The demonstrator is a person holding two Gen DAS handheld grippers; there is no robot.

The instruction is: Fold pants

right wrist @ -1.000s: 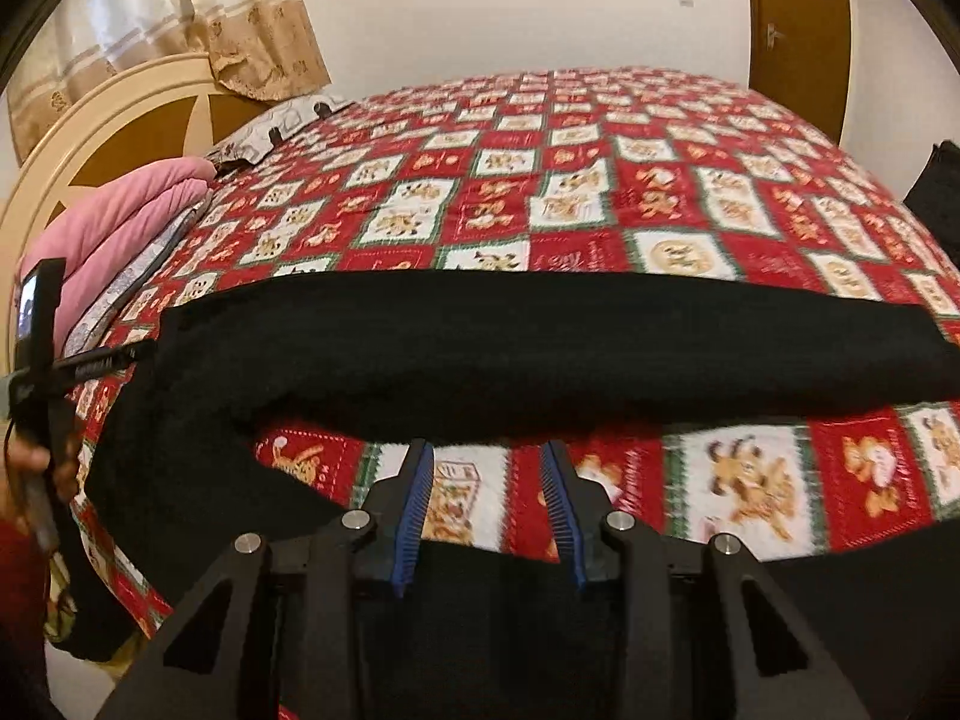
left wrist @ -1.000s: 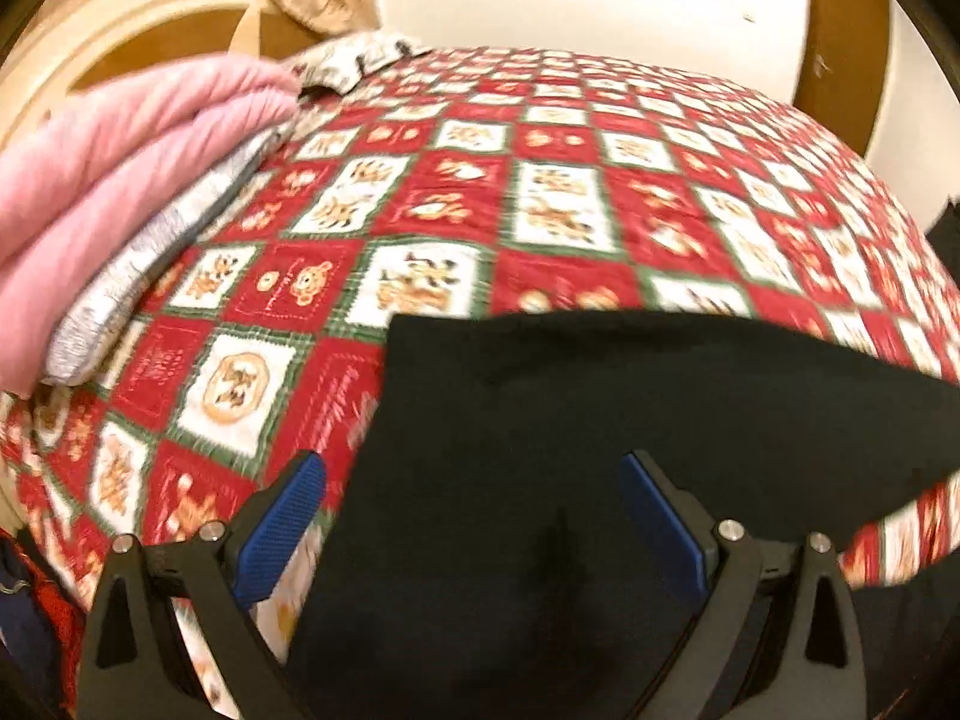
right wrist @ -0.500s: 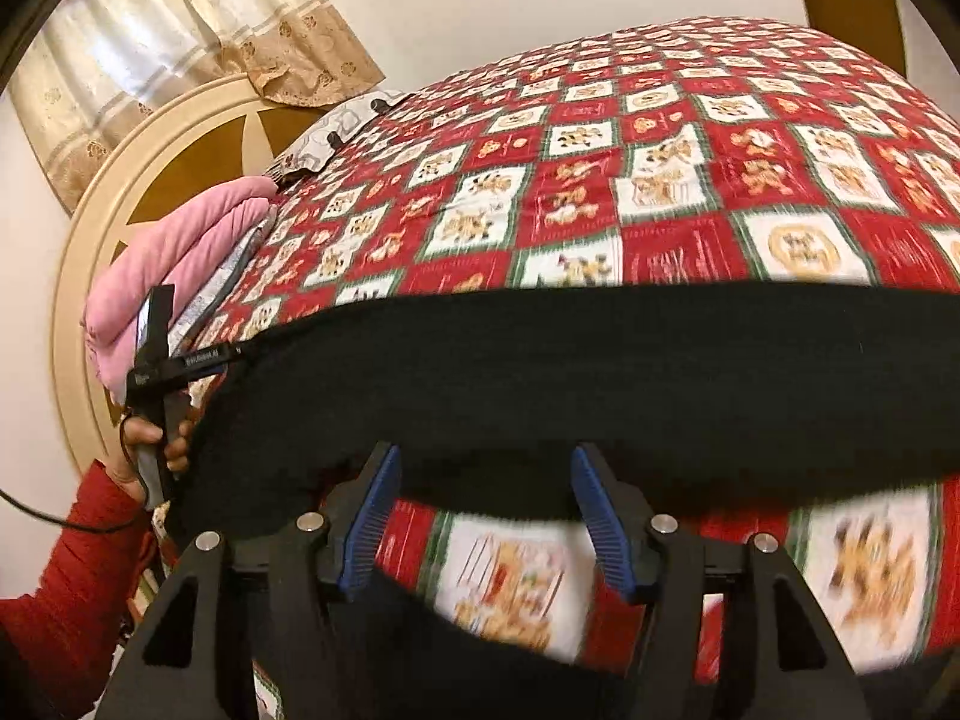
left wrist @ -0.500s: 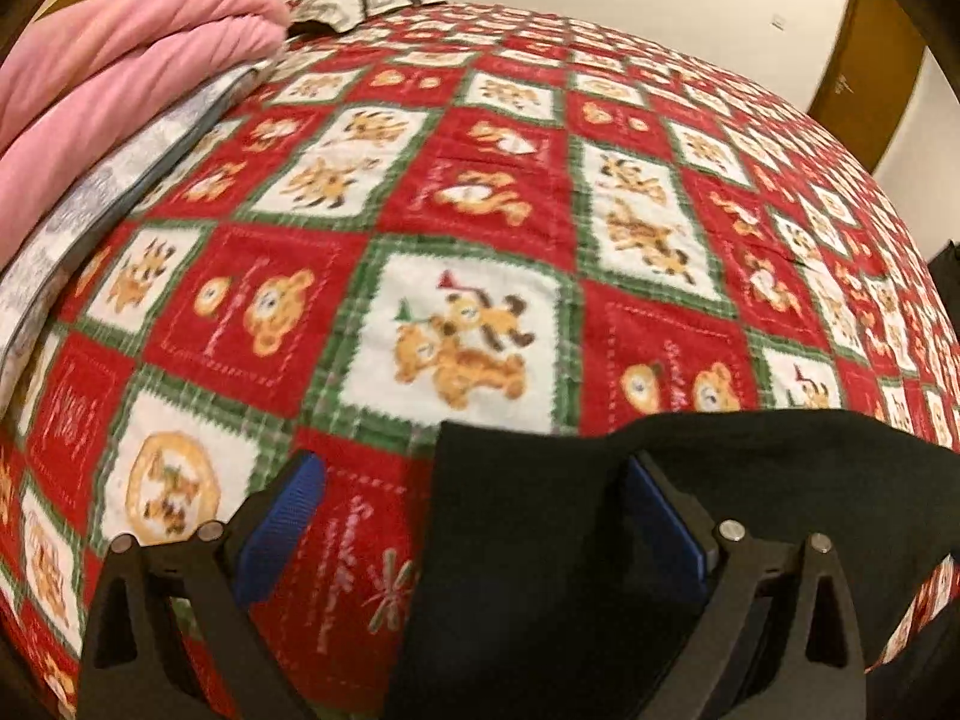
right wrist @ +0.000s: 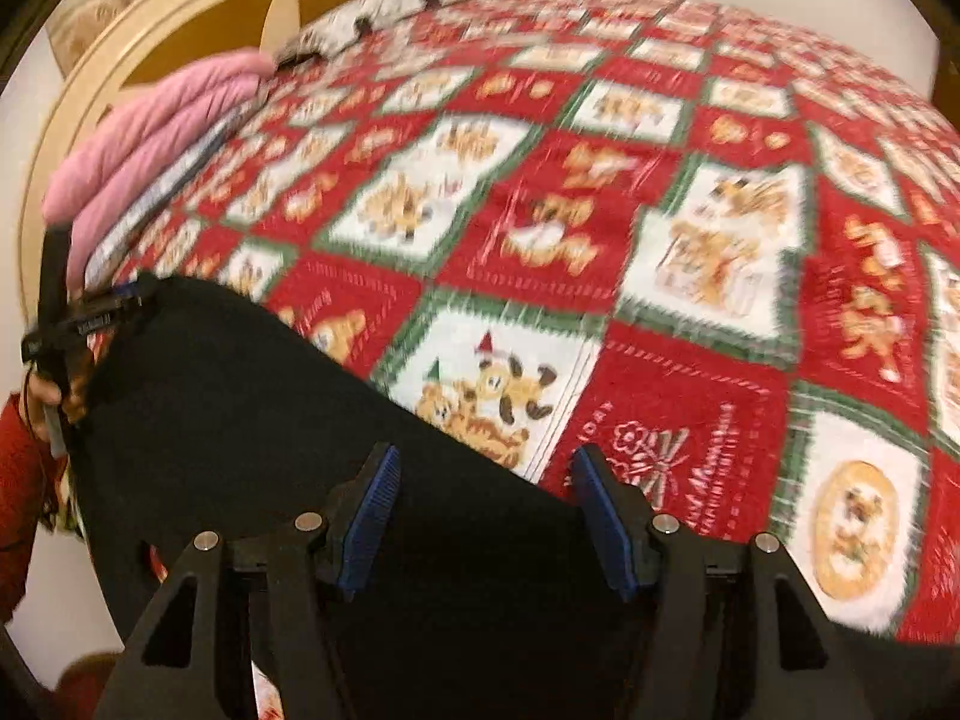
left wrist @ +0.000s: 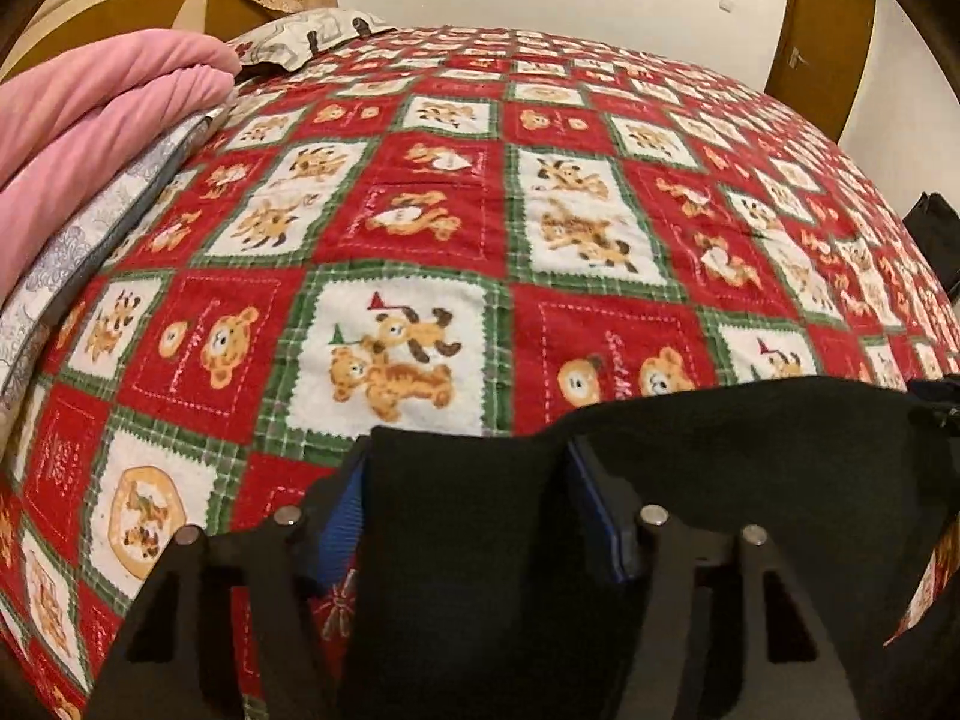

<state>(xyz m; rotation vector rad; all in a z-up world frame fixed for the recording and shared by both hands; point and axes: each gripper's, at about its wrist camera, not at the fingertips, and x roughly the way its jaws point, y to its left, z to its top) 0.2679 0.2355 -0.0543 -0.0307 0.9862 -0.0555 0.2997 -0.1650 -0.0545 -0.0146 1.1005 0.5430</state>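
Observation:
The black pants (left wrist: 690, 480) lie along the near edge of the bed on a red Christmas quilt (left wrist: 456, 192). In the left wrist view my left gripper (left wrist: 468, 480) has its blue pads (left wrist: 345, 510) partly closed around a raised end of the black fabric; whether they pinch it I cannot tell. In the right wrist view the pants (right wrist: 240, 408) stretch leftward to the left gripper (right wrist: 90, 318). My right gripper (right wrist: 486, 498) is open, its blue pads (right wrist: 372, 510) wide apart over the black fabric edge.
Folded pink blanket (left wrist: 90, 120) and grey-white pillows (left wrist: 306, 36) lie at the bed's left by the rounded headboard (right wrist: 150, 42). A brown door (left wrist: 828, 30) stands at the far right. A dark object (left wrist: 933, 228) sits beyond the bed's right edge.
The left gripper's jaws have narrowed around the pants end. The right gripper opened wider and moved forward onto the pants edge; its view is blurred by motion.

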